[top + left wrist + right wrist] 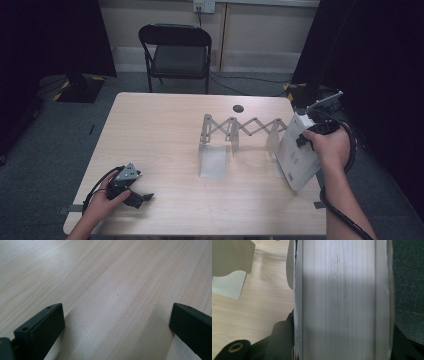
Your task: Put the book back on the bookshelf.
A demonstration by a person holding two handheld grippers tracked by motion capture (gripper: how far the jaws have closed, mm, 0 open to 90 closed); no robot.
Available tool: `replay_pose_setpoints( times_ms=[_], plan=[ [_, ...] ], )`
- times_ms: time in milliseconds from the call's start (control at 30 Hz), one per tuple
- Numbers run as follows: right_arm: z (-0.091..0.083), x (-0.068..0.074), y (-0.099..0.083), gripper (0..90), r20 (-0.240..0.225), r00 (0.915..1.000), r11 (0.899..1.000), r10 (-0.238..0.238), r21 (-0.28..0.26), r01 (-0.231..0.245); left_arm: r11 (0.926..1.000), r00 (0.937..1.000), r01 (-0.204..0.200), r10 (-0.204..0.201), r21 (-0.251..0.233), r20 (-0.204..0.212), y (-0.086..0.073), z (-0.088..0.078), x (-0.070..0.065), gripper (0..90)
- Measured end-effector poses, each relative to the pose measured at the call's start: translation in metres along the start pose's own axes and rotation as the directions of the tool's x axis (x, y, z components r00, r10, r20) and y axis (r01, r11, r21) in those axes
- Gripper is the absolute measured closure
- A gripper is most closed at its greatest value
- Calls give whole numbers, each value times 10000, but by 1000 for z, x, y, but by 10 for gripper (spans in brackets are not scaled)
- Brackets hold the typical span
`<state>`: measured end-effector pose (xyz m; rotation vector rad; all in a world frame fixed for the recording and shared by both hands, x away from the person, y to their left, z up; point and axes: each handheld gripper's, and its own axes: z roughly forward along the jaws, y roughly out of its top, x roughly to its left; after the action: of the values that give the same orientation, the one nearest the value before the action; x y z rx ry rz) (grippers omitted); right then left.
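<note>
White book in right tongs

Wooden table with expandable rack

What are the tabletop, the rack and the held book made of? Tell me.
Tabletop: pale wood or wood-look laminate, matte, visible grain. Expandable rack: apparently thin metal, light matte finish, lattice strips. Book: paper, page edges showing between white covers.

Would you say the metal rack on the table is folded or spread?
Spread: the rack's crisscross bars stretch wide, leaving its upright plates far apart.
</note>
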<state>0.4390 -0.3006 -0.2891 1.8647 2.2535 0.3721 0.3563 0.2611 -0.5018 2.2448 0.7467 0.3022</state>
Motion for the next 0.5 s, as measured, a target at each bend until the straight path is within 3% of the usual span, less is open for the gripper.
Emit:
replay_pose_setpoints(
  times_ms=[500],
  plan=[
    [7,3,7,529,92,9999,10000,47,63,-48,10000,10000,-33,33,0,31,-1,-1,-1,0]
  ],
)
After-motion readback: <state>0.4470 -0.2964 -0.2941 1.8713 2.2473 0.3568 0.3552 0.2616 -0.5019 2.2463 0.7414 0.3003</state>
